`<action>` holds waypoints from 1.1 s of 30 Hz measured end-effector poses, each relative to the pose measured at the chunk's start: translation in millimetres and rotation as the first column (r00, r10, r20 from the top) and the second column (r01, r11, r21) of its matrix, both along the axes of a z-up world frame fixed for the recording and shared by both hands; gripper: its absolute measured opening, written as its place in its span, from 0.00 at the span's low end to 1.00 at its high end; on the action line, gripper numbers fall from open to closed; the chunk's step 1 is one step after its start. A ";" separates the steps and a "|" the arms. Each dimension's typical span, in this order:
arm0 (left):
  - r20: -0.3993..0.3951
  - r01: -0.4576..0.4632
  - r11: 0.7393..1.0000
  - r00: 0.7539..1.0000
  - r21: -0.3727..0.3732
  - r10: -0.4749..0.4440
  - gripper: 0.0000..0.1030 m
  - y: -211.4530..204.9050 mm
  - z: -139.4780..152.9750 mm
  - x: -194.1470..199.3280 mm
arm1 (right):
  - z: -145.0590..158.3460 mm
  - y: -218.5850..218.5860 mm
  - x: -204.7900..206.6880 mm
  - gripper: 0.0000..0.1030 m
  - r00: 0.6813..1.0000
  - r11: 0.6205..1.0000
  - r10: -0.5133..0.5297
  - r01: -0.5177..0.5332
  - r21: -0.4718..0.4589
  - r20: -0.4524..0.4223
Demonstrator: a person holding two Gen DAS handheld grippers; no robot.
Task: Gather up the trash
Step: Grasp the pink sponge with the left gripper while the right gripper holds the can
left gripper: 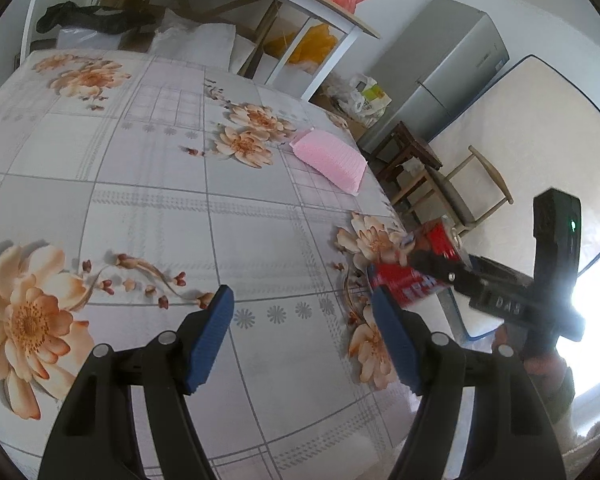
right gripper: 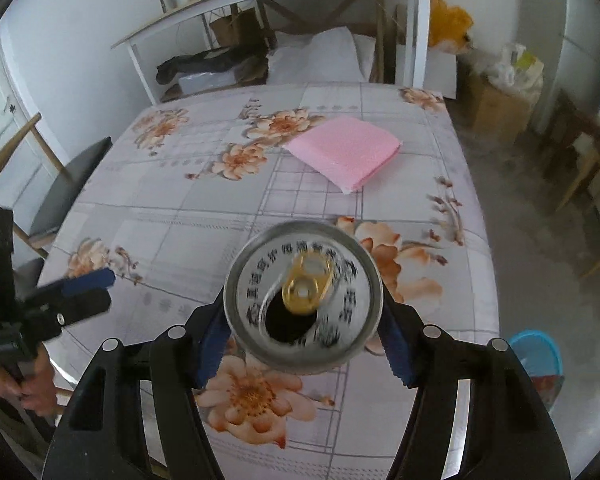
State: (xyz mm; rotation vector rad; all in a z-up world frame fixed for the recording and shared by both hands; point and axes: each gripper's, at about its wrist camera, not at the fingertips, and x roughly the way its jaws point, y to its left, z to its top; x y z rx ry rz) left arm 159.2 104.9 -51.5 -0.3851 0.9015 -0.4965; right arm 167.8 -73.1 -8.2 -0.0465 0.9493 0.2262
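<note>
Surface: flowered cloth (right gripper: pixel 172 216), pink napkin stack (right gripper: pixel 346 152) at 12 o'clock.
Right gripper (right gripper: pixel 304 332): clamped on opened can (right gripper: pixel 303 298), lifted for binning.
Left gripper (left gripper: pixel 300 340): spread wide, empty.
Bin (right gripper: pixel 536 354): 4 o'clock, likely destination.

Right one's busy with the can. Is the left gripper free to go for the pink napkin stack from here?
Probably yes. The left gripper is open and empty above the tablecloth, and nothing lies between it and the pink napkin stack, which lies flat near the table's far edge.
</note>
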 end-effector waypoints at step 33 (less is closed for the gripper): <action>0.063 0.264 0.772 0.929 0.579 -0.364 0.24 -163.9 -9.7 215.2 | -1.2 -28.3 -15.4 0.60 1.000 0.994 -0.021 0.020 0.112 0.010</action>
